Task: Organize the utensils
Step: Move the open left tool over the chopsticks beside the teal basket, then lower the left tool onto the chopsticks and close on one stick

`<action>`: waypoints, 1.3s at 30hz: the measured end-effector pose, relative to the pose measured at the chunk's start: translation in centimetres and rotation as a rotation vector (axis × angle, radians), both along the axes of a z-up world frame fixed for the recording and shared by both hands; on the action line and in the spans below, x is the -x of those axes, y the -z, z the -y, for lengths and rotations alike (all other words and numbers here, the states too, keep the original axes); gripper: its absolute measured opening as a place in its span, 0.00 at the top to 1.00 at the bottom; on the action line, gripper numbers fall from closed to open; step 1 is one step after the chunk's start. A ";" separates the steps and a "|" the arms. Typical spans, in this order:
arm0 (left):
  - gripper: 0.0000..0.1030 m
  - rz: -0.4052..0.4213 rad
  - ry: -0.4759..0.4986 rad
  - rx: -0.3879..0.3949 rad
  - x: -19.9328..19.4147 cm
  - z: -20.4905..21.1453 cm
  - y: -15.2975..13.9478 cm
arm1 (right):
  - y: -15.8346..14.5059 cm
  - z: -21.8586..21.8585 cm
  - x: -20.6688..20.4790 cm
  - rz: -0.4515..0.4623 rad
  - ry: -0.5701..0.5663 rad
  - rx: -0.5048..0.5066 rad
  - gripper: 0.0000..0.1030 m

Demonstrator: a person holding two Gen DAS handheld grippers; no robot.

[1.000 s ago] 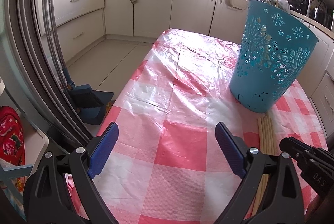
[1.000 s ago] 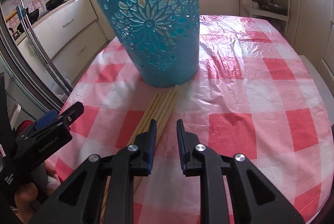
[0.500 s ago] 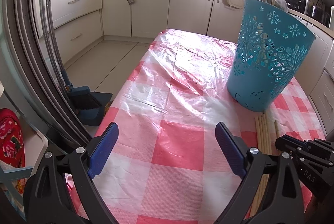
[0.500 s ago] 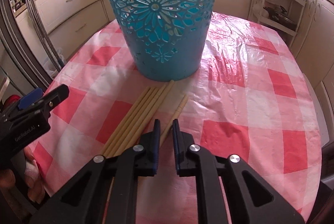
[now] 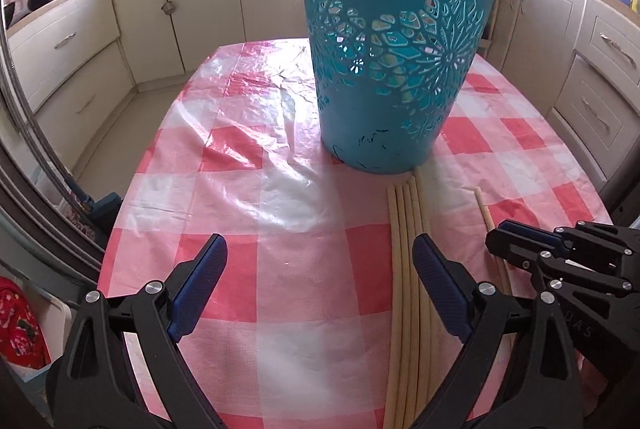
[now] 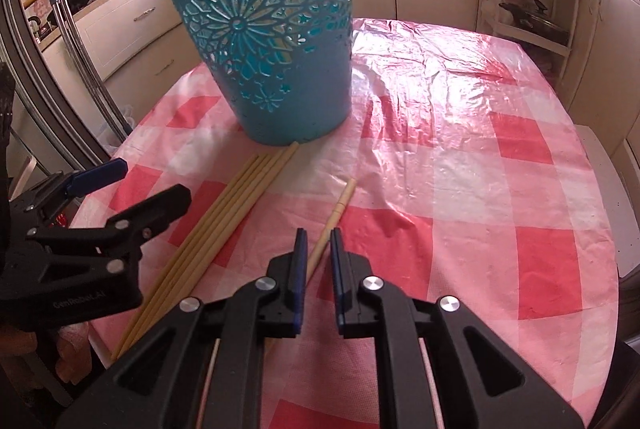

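Right gripper (image 6: 318,249) with jaws closing on a single chopstick (image 6: 340,203), left gripper (image 5: 320,285) wide open, chopstick bundle (image 5: 404,229) at its right jaw, blue basket (image 5: 388,69) beyond

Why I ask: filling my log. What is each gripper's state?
Left gripper: open, empty.
Right gripper: jaws just closing, narrow, around single pale wooden chopstick; grip cannot be told.

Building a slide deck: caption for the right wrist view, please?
Right gripper jaws closed on one chopstick, beside the bundle of chopsticks before the teal basket.
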State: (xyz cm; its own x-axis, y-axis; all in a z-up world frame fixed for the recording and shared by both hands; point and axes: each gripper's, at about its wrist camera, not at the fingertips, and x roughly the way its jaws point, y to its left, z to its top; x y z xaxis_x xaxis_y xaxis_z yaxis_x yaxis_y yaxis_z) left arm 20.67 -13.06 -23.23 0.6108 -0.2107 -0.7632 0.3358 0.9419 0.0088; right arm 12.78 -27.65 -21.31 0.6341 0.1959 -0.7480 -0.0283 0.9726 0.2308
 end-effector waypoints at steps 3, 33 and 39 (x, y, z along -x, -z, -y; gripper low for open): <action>0.13 -0.026 -0.017 -0.017 -0.6 0.1 0.6 | 0.0 0.4 0.1 0.005 -0.001 -0.021 0.88; 0.28 -0.077 -0.081 -0.070 -2.2 -0.1 1.3 | -0.1 0.8 -0.8 -0.017 0.002 -0.032 0.88; 0.54 -0.094 -0.038 -0.040 -2.2 0.9 1.3 | 0.1 0.8 -0.8 -0.012 -0.002 -0.038 0.88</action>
State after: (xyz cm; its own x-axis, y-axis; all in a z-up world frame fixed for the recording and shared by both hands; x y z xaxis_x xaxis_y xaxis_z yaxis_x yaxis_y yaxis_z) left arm 22.87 -13.97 -24.50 0.5432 -0.1574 -0.8247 0.3012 0.9534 0.0164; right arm 13.53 -28.46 -21.36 0.6249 0.2256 -0.7474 -0.0277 0.9632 0.2675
